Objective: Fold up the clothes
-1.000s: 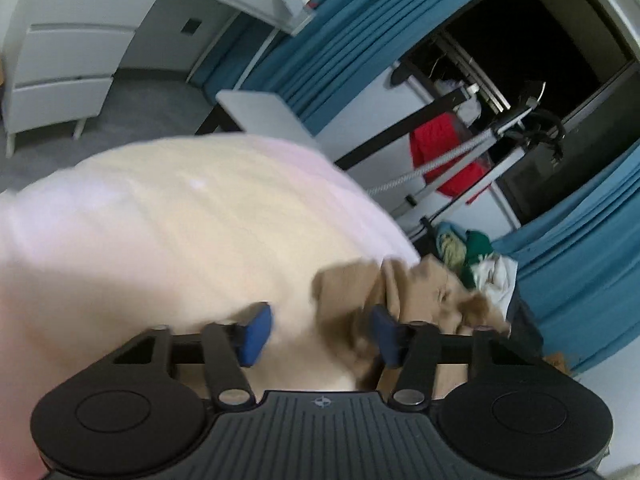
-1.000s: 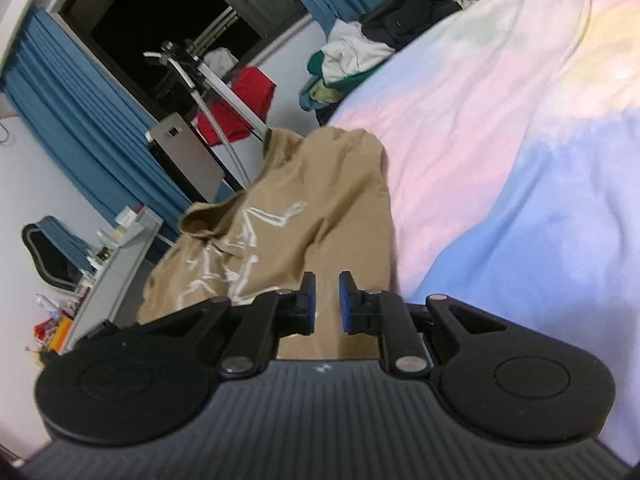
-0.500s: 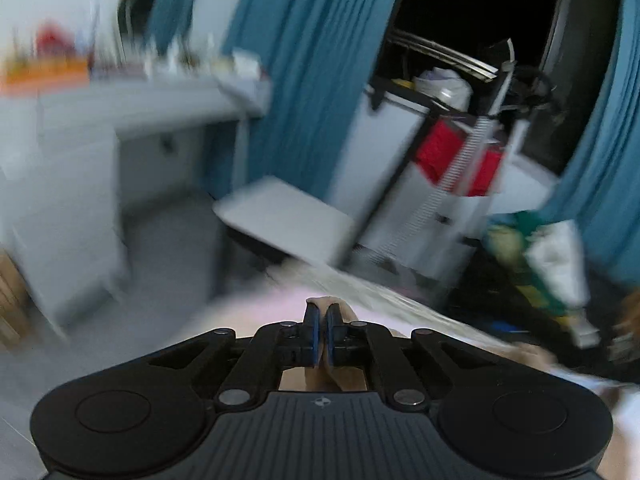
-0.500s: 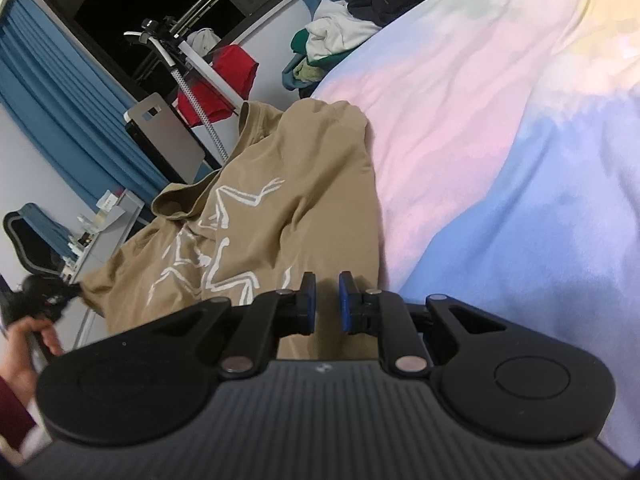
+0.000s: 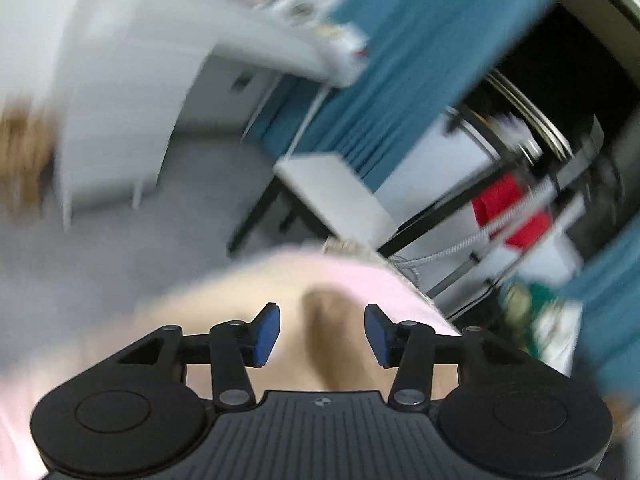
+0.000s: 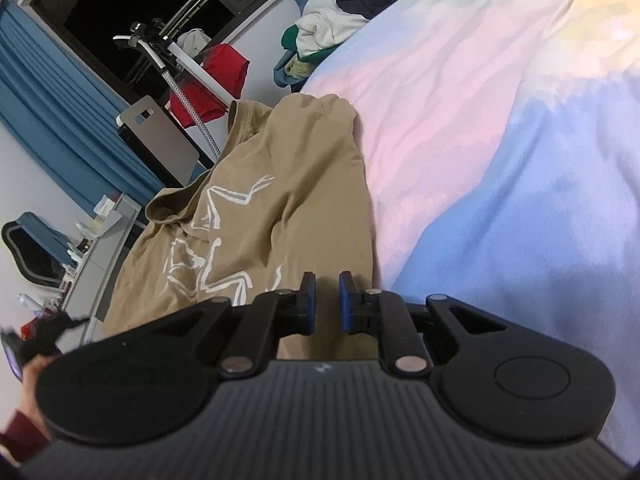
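Tan cotton describes the garment: a tan T-shirt [image 6: 280, 216] with a white line graphic on its chest lies spread but rumpled on the pastel duvet [image 6: 500, 140], along the duvet edge nearest the blue curtains [image 6: 60, 112]. The collar end points toward the curtains and the hem end lies under the right gripper [image 6: 324, 304]. The jaws of the right gripper stand nearly closed, a narrow gap between the blue pads; whether a fold of hem is pinched between them cannot be told from this view. The left gripper [image 5: 322, 334] has its jaws wide apart and holds nothing; a tan part of the T-shirt [image 5: 332, 320] lies on the duvet beyond the open jaws, apart from both pads. The left wrist view is heavily motion-blurred, so finer detail there is unreadable. Judged from the layout, the task is at an early stage: the T-shirt is laid out front-up, no fold is visible, and the sleeves and body remain to be folded. A pile of other clothes [image 6: 324, 40] sits beyond the far duvet edge, apparently unfolded.
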A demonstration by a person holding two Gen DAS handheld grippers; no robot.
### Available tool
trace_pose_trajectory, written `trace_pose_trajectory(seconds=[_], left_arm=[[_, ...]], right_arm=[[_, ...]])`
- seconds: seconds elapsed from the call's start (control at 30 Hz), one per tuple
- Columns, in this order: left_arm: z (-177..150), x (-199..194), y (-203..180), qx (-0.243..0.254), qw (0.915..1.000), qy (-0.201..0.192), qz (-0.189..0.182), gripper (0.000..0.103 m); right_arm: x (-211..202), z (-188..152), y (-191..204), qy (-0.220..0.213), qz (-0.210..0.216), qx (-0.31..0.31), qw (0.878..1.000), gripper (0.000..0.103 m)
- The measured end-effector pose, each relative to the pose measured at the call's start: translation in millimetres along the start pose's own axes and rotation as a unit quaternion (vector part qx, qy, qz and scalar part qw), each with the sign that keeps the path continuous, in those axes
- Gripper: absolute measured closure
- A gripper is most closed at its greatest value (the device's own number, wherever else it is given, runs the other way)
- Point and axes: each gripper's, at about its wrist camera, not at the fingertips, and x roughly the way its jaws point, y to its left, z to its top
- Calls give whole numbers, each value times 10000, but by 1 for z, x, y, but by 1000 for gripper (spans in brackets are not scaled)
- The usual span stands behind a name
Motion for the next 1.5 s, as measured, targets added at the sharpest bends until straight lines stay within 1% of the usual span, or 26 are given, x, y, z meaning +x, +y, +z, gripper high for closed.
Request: trace_pose_trajectory(seconds=[0.03,0.1,0.13,0.2,0.27,0.33,0.43,0.47,0.5,0.57,0.63,0.67,0.7,0.73,0.77,0.83,0.9,0.93,0.97,1.0,1.03,1.07,1.13,1.23,1.37,1.5], left_arm=[[-4,1,13,-355,9993,118,-33,58],[-15,4,31,-809,9964,268,-40,69],[-20,4,36,-883,9957,258,-51,73],[-26,2,33,-693,9972,175,-206,73],[-30,4,24,-477,9978,246,-385,73],[-34,8,11,-148,9981,362,-483,73],[-41,12,-11,255,9946,464,-898,72],[-44,11,-20,427,9924,445,-1070,68],[-48,10,-31,699,9906,385,-1109,62],[-58,8,-57,1432,9851,187,-930,31],[-66,8,-72,1824,9811,76,-637,21],[-68,11,-75,1823,9816,123,-549,19],[-69,15,-75,1684,9839,255,-534,18],[-70,20,-74,1487,9865,419,-551,15],[-70,24,-71,1243,9891,534,-586,14],[-70,29,-65,810,9929,576,-653,14],[-68,32,-59,483,9942,532,-795,23],[-66,32,-57,378,9942,537,-854,39],[-65,32,-55,372,9939,572,-868,60],[-64,32,-55,406,9937,612,-852,70],[-64,31,-55,456,9933,663,-830,85],[-62,31,-56,530,9930,704,-787,91],[-59,25,-60,768,9925,707,-641,97],[-50,10,-58,1016,9909,736,-496,99],[-32,-20,-41,1034,9911,719,-426,99],[-23,-48,-12,854,9928,752,-365,99]], right_arm=[[0,-1,0,14,7,28,10000,88],[2,-2,-1,47,15,79,10000,88],[2,-2,-2,66,16,102,9999,88],[4,-4,-2,108,13,132,9999,88],[6,-5,-3,134,9,157,9998,88],[7,-5,-3,149,11,184,9997,88],[9,-6,-4,200,15,235,9995,88],[10,-6,-5,218,15,237,9995,88],[10,-6,-5,225,18,249,9994,88],[11,-6,-7,241,33,299,9993,88],[11,-5,-8,255,52,349,9991,88],[11,-5,-9,261,60,369,9990,88],[12,-5,-9,266,66,380,9989,88],[12,-5,-9,272,71,392,9988,88],[12,-5,-9,278,77,403,9988,88],[12,-5,-10,295,82,413,9987,88],[13,-5,-11,305,89,441,9985,87],[14,-5,-12,310,93,456,9984,87],[14,-5,-13,315,96,470,9984,87],[14,-5,-13,320,100,484,9983,87],[15,-5,-14,325,103,497,9982,87],[15,-5,-14,325,101,496,9982,87],[15,-5,-14,326,100,498,9982,87],[15,-5,-14,327,106,503,9981,87],[15,-5,-14,340,111,527,9980,87],[14,-5,-13,351,113,551,9978,87]])
